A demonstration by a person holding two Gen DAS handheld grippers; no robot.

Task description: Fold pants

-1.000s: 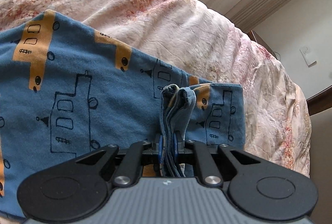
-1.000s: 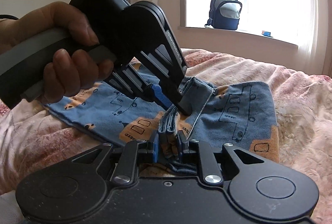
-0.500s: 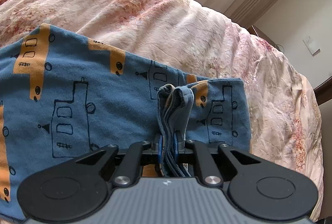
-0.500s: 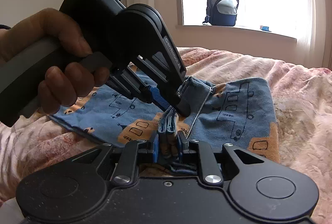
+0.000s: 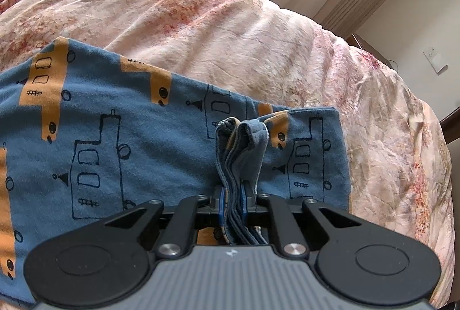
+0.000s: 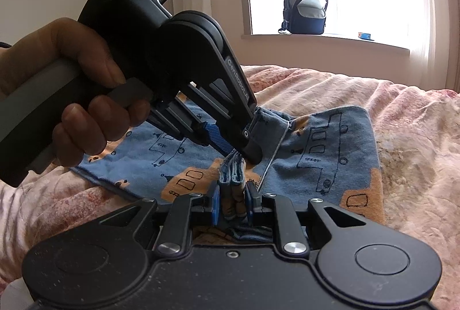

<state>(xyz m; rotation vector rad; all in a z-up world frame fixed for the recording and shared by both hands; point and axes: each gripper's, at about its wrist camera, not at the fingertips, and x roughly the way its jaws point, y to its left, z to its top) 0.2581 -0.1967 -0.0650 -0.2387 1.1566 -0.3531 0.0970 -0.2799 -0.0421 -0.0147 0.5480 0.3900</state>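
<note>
Your left gripper [image 5: 231,200] and right gripper [image 6: 232,202] both pinch a bunched edge of the blue pants [image 5: 115,143], low in the middle. They lie partly folded on the pink blanket [image 5: 230,31]. One more fold looks left.

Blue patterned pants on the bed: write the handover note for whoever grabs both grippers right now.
Left gripper: shut on a bunched stack of layers of the blue cotton pants with orange and black-outline print.
Right gripper: shut on the same bunched edge, right beside the left one's fingertips.
Pants lie folded over on the pink floral quilt, several layers thick at the pinch.
Done: at least one fold.
Left: probably lay the held edge down, release, smooth flat.
</note>
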